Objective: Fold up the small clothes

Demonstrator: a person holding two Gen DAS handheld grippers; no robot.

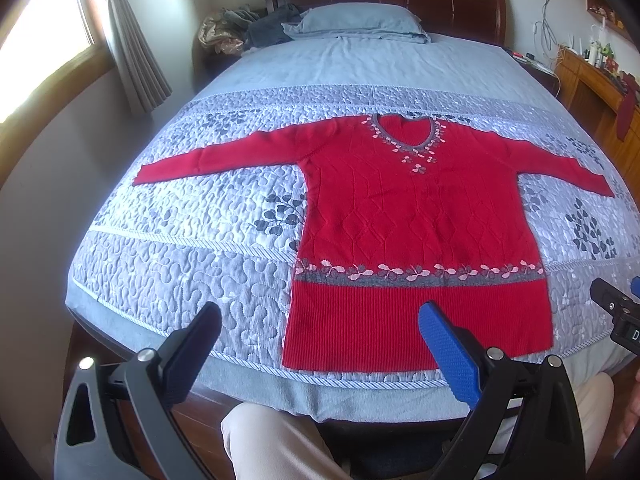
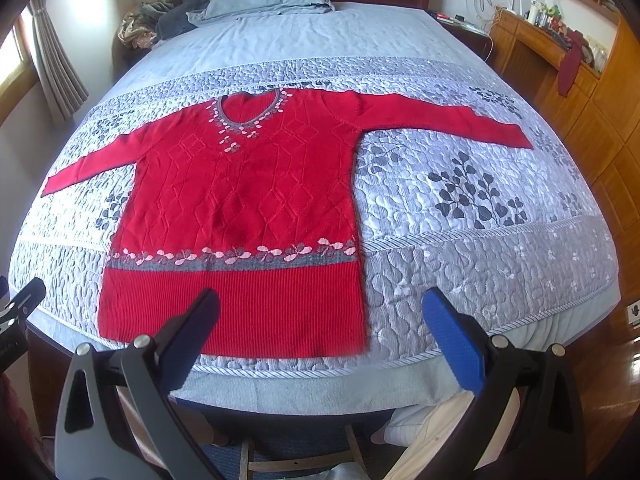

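A red knit sweater [image 1: 416,216] lies flat, front up, on the quilted bed, both sleeves spread wide and its ribbed hem at the near edge. It also shows in the right wrist view [image 2: 244,208]. My left gripper [image 1: 320,320] is open and empty, held just off the bed's near edge over the hem's left corner. My right gripper [image 2: 320,308] is open and empty, held off the near edge over the hem's right corner. The right gripper's tip shows in the left wrist view [image 1: 616,308], and the left gripper's tip in the right wrist view [image 2: 20,312].
The bed carries a grey-blue quilt [image 1: 180,264] with a leaf pattern. A pillow [image 1: 360,20] and a pile of clothes [image 1: 256,28] lie at the headboard. A wooden cabinet [image 2: 560,64] stands on the right, a curtained window [image 1: 48,40] on the left. The person's knees [image 1: 272,440] are below.
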